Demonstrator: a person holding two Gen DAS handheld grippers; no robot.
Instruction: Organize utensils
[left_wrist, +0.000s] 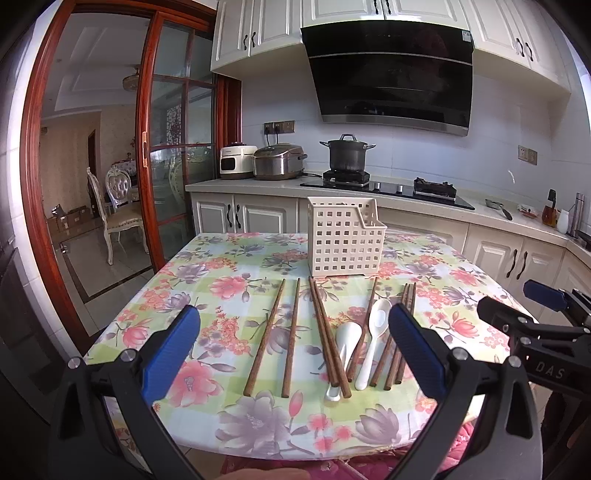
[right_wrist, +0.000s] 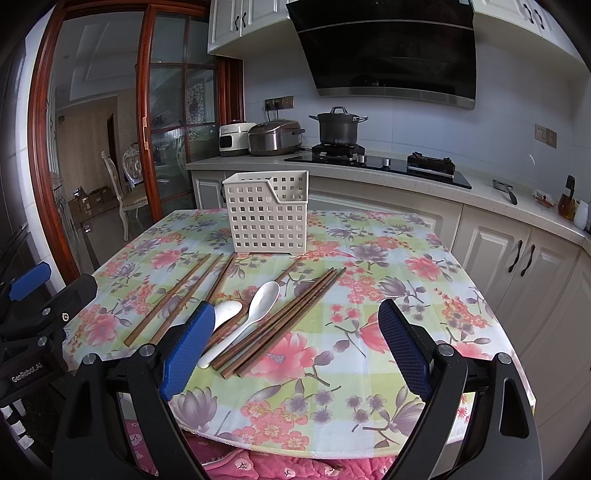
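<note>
Both the left tongs (left_wrist: 293, 339) and right tongs (right_wrist: 297, 338) hang spread and empty over chopsticks (left_wrist: 291, 338), spoons (left_wrist: 371, 345) and a cream basket (left_wrist: 345, 240) on the floral surface (left_wrist: 221, 288), "GenRobot.AI" legible on one.

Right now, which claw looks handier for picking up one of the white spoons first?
Probably the left claw. In its view both white spoons lie between its open blue fingers, straight ahead. The right claw, also open, faces mostly bare tablecloth; the spoons sit by its left finger.

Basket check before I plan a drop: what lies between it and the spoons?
Only chopstick tips and bare tablecloth separate basket from spoons, in both views.
</note>
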